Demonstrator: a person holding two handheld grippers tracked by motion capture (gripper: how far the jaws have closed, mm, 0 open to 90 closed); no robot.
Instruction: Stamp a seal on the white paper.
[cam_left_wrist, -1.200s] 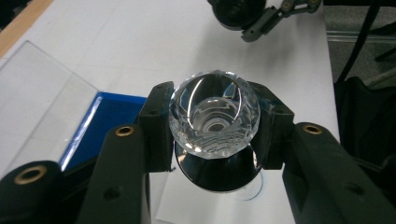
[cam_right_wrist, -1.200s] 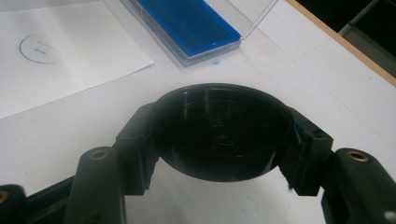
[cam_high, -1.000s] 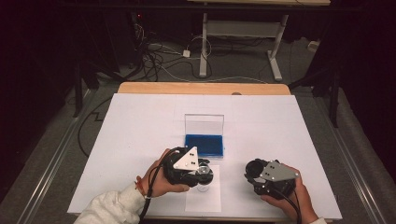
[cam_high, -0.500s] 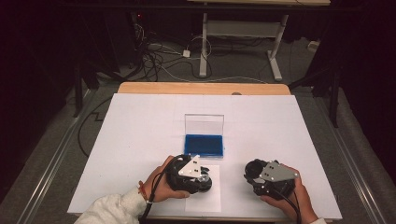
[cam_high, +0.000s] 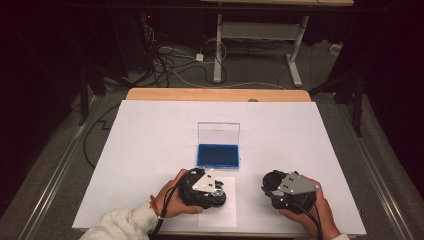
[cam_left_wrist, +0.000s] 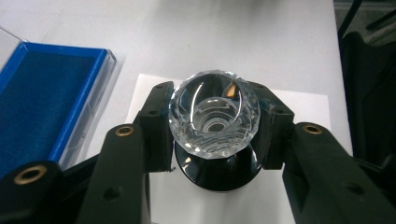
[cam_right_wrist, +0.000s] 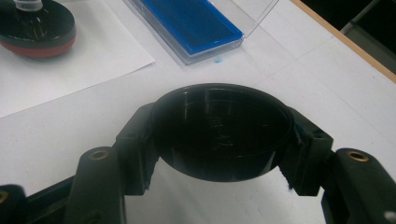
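Observation:
My left gripper (cam_left_wrist: 215, 120) is shut on the faceted clear knob (cam_left_wrist: 214, 112) of a round stamp, whose black base (cam_left_wrist: 219, 175) points down at a white paper sheet (cam_left_wrist: 303, 105). In the high view the left gripper (cam_high: 212, 192) is over that sheet (cam_high: 218, 215) near the table's front edge. My right gripper (cam_right_wrist: 222, 135) is shut on a round black cap (cam_right_wrist: 219, 128), held just above the table; in the high view it (cam_high: 272, 186) is to the right of the sheet. From the right gripper view the stamp (cam_right_wrist: 37, 25) appears to rest on the sheet (cam_right_wrist: 70, 70).
An open clear case with a blue ink pad (cam_high: 218, 155) lies just beyond the sheet, its lid (cam_high: 218, 132) standing upright behind it. The white table cover (cam_high: 150, 135) ends at a wooden edge (cam_high: 215, 95) at the back. Cables and a desk frame are on the floor beyond.
The left hand has lowered the stamp from near the ink pad down onto the paper sheet, closer to the front edge. The right hand with the cap has kept still.

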